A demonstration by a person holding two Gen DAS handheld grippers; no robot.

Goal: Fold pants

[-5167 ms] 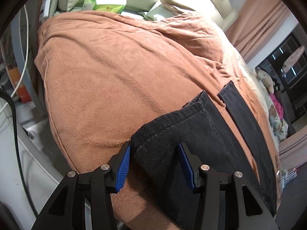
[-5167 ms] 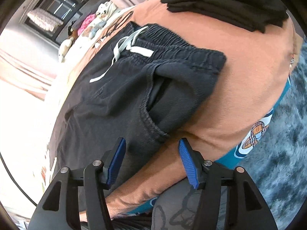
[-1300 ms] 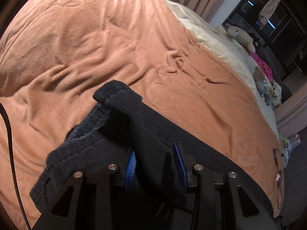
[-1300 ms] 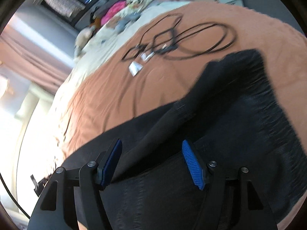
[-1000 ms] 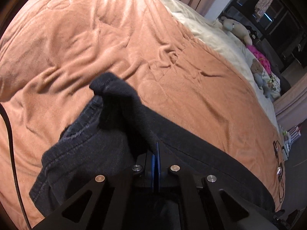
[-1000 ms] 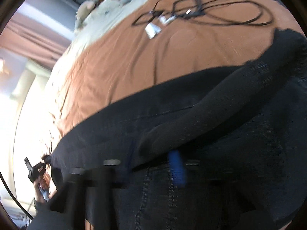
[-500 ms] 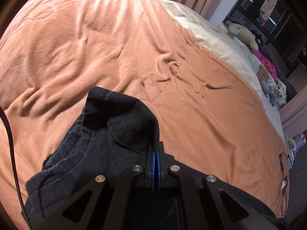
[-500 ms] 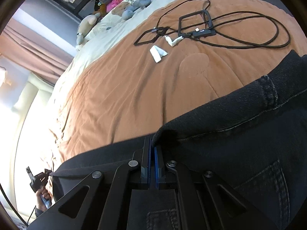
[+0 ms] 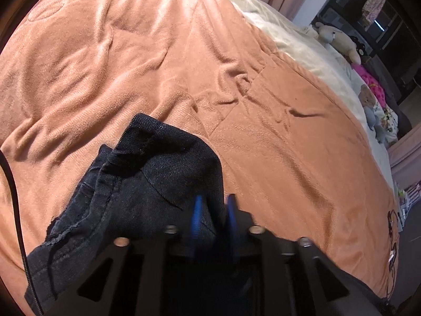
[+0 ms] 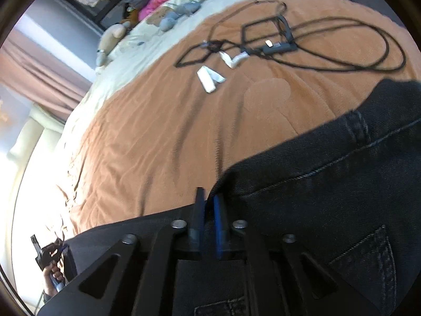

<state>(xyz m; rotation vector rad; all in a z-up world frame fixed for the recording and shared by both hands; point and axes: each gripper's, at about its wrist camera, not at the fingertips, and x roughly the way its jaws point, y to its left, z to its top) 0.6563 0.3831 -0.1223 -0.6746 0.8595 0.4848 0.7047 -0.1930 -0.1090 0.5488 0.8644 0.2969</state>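
Observation:
Black denim pants (image 9: pixel 147 192) lie on an orange blanket (image 9: pixel 184 65) over a bed. In the left wrist view a bunched fold with a frayed hem rises in front of my left gripper (image 9: pixel 213 214). Its jaws are opening, the blue pads stand apart, and an edge of the cloth hangs loosely between them. The right wrist view shows the pants (image 10: pixel 329 184) with a back pocket and a seam. My right gripper (image 10: pixel 209 208) is opening too, its pads a narrow gap apart at a fold's edge. At the far end of the pants, a hand (image 10: pixel 54 276) holds the other gripper.
Black cables (image 10: pixel 315 42) and small white items (image 10: pixel 210 77) lie on the blanket beyond the pants. Stuffed toys (image 10: pixel 168 8) and a cream sheet (image 9: pixel 302 42) line the far side of the bed. A black cord (image 9: pixel 13 184) runs down the left edge.
Both grippers were shut on folds of the pants half a second ago; their pads have now parted. Over the last second, the left fold was carried further across the blanket.

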